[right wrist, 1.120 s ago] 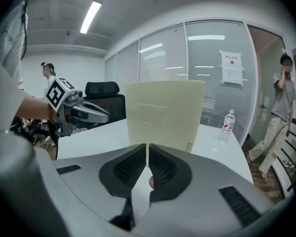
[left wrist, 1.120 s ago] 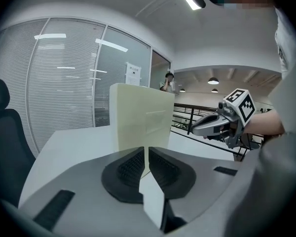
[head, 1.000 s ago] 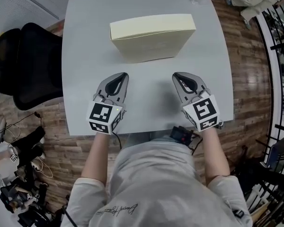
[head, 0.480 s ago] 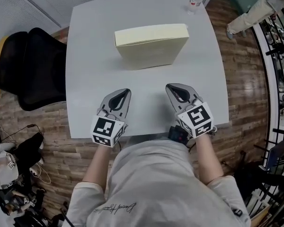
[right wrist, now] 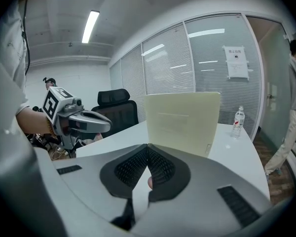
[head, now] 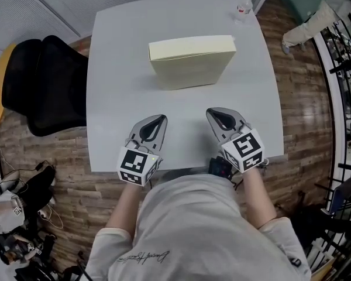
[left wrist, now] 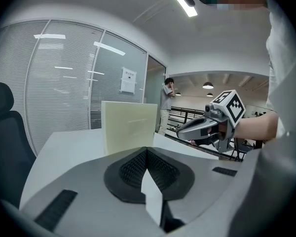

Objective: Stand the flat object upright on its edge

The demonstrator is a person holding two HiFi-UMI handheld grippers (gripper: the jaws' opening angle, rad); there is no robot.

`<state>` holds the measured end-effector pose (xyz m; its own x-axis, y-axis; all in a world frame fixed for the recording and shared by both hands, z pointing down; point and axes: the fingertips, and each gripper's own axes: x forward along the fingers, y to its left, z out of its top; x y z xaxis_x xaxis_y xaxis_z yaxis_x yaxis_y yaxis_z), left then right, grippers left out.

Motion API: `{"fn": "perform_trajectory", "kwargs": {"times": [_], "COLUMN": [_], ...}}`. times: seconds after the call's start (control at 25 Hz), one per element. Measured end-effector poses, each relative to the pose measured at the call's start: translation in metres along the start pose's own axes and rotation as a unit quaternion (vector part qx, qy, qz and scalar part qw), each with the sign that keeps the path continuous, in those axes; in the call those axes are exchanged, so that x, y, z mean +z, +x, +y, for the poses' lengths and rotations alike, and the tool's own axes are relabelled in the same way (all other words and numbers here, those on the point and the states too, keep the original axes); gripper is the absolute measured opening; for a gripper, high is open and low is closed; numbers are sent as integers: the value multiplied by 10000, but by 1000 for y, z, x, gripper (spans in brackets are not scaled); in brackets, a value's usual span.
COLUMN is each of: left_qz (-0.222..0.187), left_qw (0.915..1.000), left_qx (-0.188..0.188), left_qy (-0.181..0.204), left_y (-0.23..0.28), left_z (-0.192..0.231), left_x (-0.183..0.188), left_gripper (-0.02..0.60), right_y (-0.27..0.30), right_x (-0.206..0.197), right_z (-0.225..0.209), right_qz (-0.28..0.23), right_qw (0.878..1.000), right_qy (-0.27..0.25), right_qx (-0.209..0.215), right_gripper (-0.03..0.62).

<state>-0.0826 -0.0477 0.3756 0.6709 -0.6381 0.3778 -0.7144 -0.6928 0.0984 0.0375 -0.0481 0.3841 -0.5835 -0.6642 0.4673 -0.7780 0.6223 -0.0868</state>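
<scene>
On the grey table (head: 114, 92), toward its far half, the cream box (head: 190, 69) stands upright on one long edge. Its broad face is turned to the table's near side and nothing touches it. Over the table's near edge the person holds both tongs side by side, well apart from the box. The left gripper (head: 161, 118) points across the table toward the box with its jaws pressed together and nothing between the ribbed pads (left wrist: 131, 169). The right gripper (head: 212, 112) sits further along the same near edge, also aimed at the box, its jaws likewise closed on nothing. At the table's far right corner stands a small water bottle (head: 243, 6). Against the table's left side sits a black chair (head: 44, 84). Past the table's far right corner a second person (head: 313, 19) stands on the wood floor (head: 304, 98).
</scene>
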Motion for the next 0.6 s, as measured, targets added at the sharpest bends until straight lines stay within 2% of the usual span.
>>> {"fn": "perform_trajectory", "kwargs": {"times": [0.6], "left_qz": [-56], "left_qw": [10000], "left_qx": [-6], "left_qy": [41], "left_y": [4], "left_z": [1], "left_x": [9], "left_gripper": [11], "right_y": [-1], "right_x": [0], "right_z": [-1], "right_qz": [-4], "right_qw": [10000], "right_qy": [-22], "right_qx": [96], "right_gripper": [25]}}
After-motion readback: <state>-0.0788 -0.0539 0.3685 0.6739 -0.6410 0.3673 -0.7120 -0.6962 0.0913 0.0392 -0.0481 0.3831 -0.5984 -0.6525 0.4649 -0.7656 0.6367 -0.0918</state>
